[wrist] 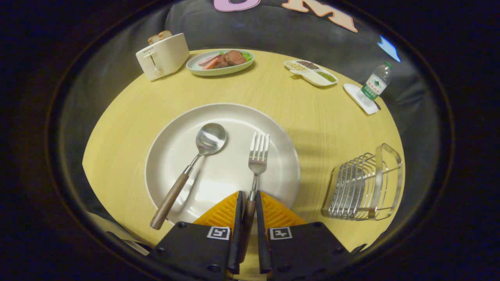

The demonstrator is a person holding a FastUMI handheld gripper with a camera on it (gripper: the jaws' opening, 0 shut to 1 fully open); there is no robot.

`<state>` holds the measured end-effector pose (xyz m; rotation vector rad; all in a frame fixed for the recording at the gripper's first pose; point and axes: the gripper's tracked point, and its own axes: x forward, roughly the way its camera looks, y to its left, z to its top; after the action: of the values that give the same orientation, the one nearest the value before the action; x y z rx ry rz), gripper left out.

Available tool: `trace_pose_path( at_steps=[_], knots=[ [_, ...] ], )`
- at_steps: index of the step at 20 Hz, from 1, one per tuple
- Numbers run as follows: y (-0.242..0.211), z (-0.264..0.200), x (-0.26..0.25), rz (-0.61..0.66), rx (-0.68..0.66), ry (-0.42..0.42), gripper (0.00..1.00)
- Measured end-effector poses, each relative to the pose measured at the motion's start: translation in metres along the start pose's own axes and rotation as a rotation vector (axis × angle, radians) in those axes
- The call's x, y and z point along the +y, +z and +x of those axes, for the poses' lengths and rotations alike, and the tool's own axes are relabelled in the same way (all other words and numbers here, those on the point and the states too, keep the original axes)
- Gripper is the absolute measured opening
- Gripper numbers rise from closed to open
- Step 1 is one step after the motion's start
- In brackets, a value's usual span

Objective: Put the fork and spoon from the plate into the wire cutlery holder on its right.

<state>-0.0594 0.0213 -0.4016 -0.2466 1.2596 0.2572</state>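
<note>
Gripper (248, 203) is clamped on the fork (258, 156), both fingers squeezing the wooden handle, tines pointing off toward 12 o'clock. Fork looks like it's sitting on the big white plate (164, 156), though honestly I can't tell from this angle if the head has come off the surface at all. Over at about 10 o'clock from the fingers the spoon (195, 164) lies on the same plate, bowl up, handle hanging over the near rim. The wire cutlery holder (367, 185) sits at roughly 3 o'clock, off the plate on the table (312, 113), nothing in it as far as I can see. So nothing's delivered yet: fork is grabbed, and the spoon hasn't been touched. Toaster (162, 54), a food plate (220, 62) and a water bottle (375, 84) are way out back.
</note>
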Motion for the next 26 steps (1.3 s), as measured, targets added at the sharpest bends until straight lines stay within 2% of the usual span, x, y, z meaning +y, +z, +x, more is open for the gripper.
trace_pose_path(
  at_steps=[3, 9, 15, 18, 26],
  knots=[
    [0.005, -0.004, -0.001, 0.046, -0.005, 0.008, 0.12],
    [0.013, -0.024, -0.007, 0.089, -0.028, 0.016, 0.12],
    [0.002, -0.023, -0.01, 0.032, 0.02, 0.016, 0.12],
    [0.001, -0.026, -0.006, 0.027, 0.033, 0.023, 0.08],
    [0.023, -0.066, -0.036, 0.109, -0.025, 0.01, 0.07]
  ],
)
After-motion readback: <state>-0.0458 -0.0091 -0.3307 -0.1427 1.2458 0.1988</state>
